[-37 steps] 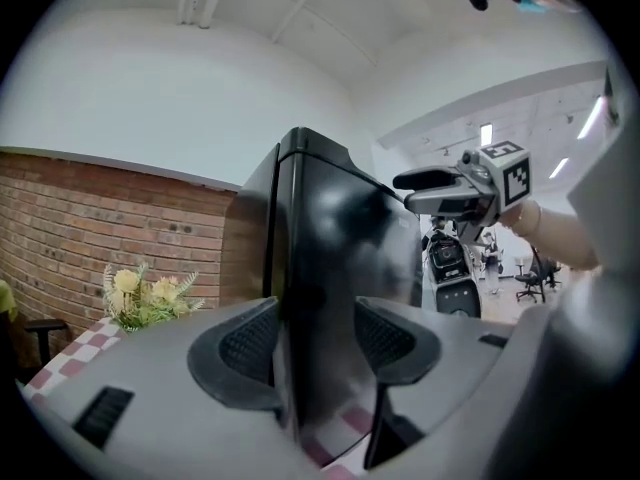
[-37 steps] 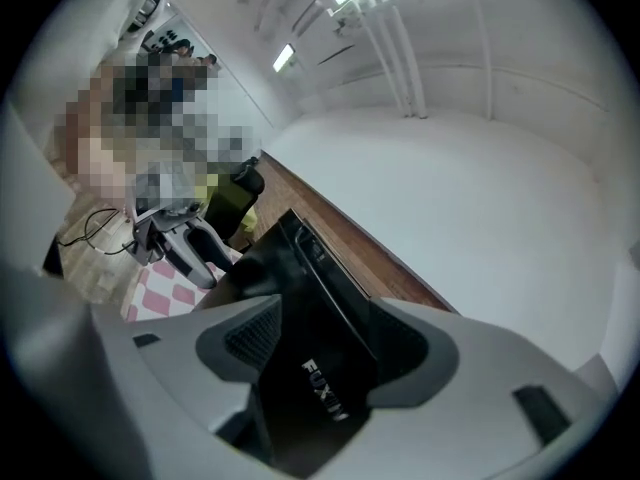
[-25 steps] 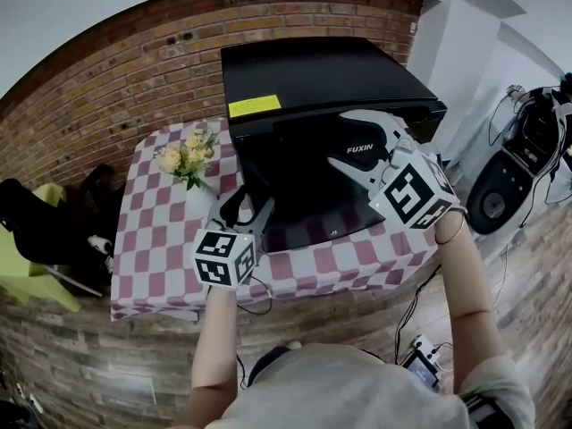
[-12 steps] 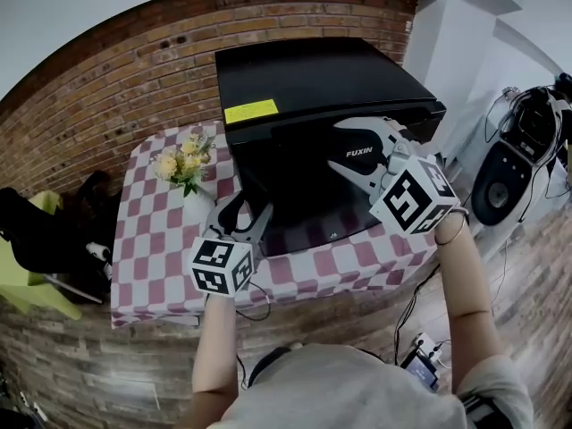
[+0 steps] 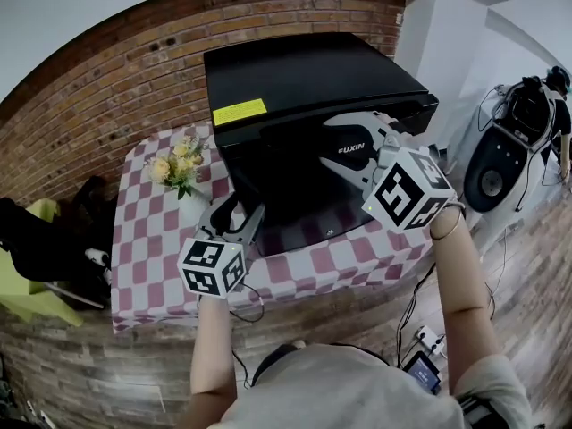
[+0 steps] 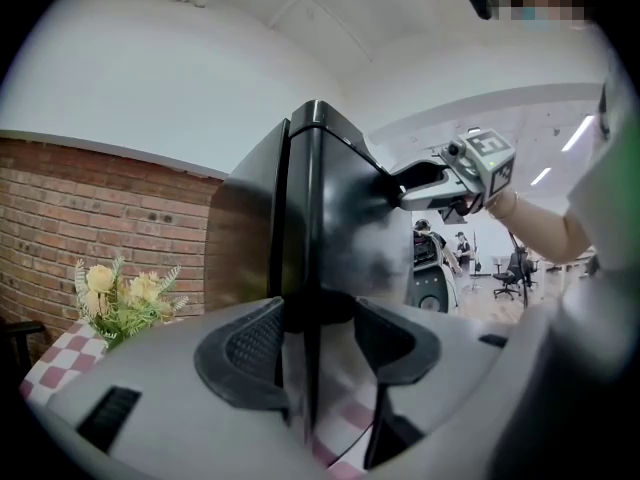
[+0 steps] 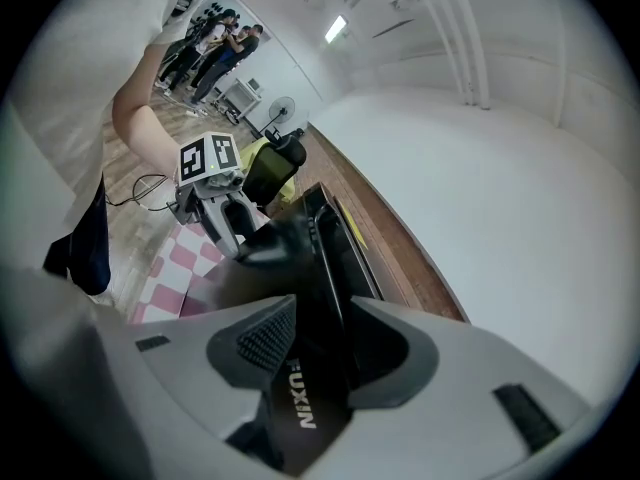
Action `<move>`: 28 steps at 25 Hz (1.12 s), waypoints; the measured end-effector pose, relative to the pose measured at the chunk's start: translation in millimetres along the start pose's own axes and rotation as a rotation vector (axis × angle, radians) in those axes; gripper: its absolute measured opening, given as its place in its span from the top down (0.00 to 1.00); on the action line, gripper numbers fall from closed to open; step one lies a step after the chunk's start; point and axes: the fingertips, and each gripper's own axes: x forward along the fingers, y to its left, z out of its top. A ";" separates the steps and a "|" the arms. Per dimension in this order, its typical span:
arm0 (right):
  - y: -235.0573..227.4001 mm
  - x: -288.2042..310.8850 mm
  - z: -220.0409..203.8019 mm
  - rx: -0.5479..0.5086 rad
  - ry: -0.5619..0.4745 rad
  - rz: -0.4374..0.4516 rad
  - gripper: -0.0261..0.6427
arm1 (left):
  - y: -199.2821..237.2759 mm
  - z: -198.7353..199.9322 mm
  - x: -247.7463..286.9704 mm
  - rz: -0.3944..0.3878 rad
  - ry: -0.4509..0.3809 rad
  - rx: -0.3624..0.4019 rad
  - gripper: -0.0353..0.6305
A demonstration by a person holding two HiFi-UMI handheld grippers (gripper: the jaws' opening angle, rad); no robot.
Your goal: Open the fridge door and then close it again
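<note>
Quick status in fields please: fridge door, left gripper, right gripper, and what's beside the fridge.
fridge door: looks closed, no gap shows at the seam
left gripper: open, jaws astride the door's left edge low down, pads clear of it
right gripper: jaws have just been closing, and look shut on the door's right edge by the FUXIN mark
table: checkered cloth, carries the fridge
flowers: in a vase left of the fridge, apart from it

Records gloss black on the fridge (image 5: 304,70), with a yellow label (image 5: 239,112). Notes pink-and-white checks on the tablecloth (image 5: 152,239), red-brown brickwork on the wall (image 5: 134,61), cream-yellow blooms and green leaves on the flowers (image 5: 179,164), grey-brown planking on the floor (image 5: 527,266).
</note>
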 end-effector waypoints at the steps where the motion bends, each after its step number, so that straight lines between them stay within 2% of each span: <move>1: 0.4 -0.6 -0.2 0.000 0.001 -0.001 0.71 | -0.6 -0.1 -0.2 -0.001 -0.001 0.000 0.62; 11: -0.2 -0.7 -0.5 0.001 0.013 -0.014 0.71 | -0.9 -0.2 -0.4 0.015 0.017 -0.011 0.62; 14: 4.2 -5.5 0.8 0.009 0.005 0.002 0.71 | -8.1 -2.0 -7.5 -0.003 0.033 -0.011 0.63; 21: 9.1 -19.4 5.2 0.022 -0.033 -0.011 0.69 | -24.1 -3.3 -23.3 -0.018 0.011 -0.005 0.66; 24: 11.0 -23.2 4.2 0.038 -0.052 -0.048 0.69 | -28.1 -5.0 -27.4 -0.034 0.004 0.014 0.67; 28: 12.1 -30.9 3.8 0.050 -0.070 -0.143 0.67 | -34.9 -7.1 -33.3 -0.062 0.011 0.050 0.67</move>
